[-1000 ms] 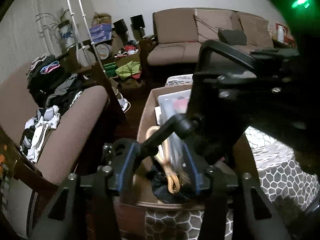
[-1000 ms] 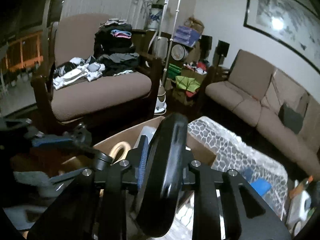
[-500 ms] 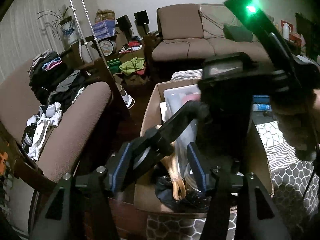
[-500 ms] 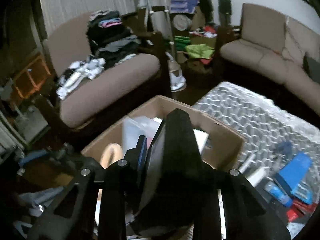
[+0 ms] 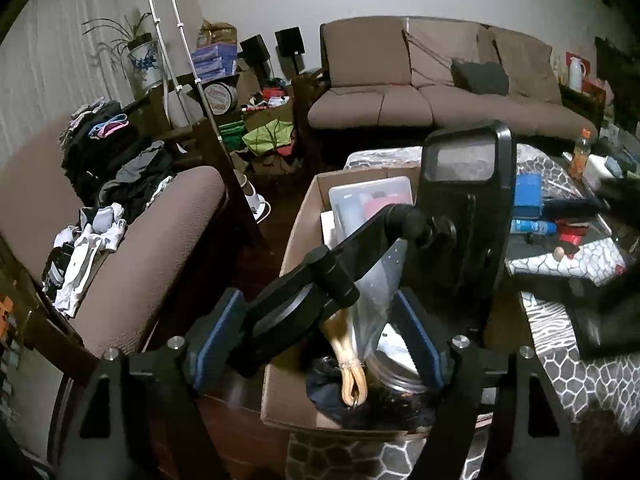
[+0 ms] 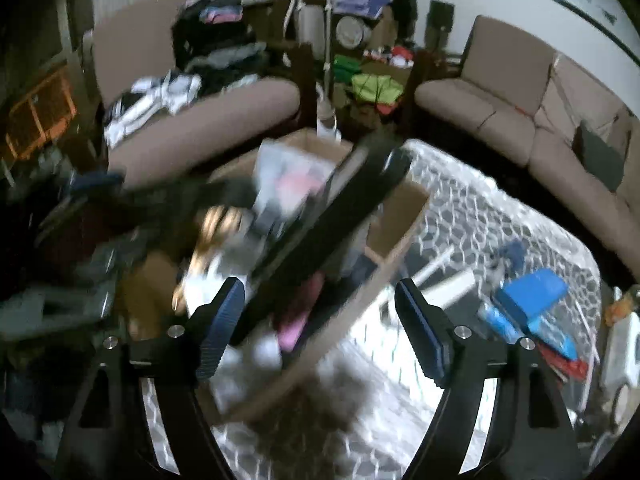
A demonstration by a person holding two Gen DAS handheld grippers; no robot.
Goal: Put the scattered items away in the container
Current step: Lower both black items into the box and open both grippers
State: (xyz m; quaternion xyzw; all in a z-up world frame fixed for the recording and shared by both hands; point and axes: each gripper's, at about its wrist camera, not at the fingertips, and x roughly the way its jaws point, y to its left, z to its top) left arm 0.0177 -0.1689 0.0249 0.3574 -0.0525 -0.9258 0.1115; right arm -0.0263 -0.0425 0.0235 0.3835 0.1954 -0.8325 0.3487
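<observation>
A black stand with a flat plate [image 5: 464,200] and a jointed arm [image 5: 360,248] leans over the open cardboard box [image 5: 298,240]. My left gripper [image 5: 320,332] is opening. The arm's round foot lies between its fingers beside the left pad [image 5: 218,328], and the right pad stands clear of it. My right gripper [image 6: 320,328] is also opening above the box [image 6: 396,236]. The blurred black plate [image 6: 344,216] slants away ahead of its fingers, and neither pad presses on it. The box holds a clear bin [image 5: 368,196], a tan wooden piece [image 5: 350,364] and a glass jar [image 5: 396,368].
The box stands on a patterned cloth [image 5: 560,364]. To the right lie a blue box [image 6: 532,292], a blue tube [image 5: 532,226] and an orange bottle [image 5: 580,152]. An armchair [image 5: 160,232] heaped with clothes is on the left. A brown sofa [image 5: 420,96] is at the back.
Both grippers' jaws have spread wide. The right gripper has let go of the black plate and drawn back. The stand now leans lower over the box.
</observation>
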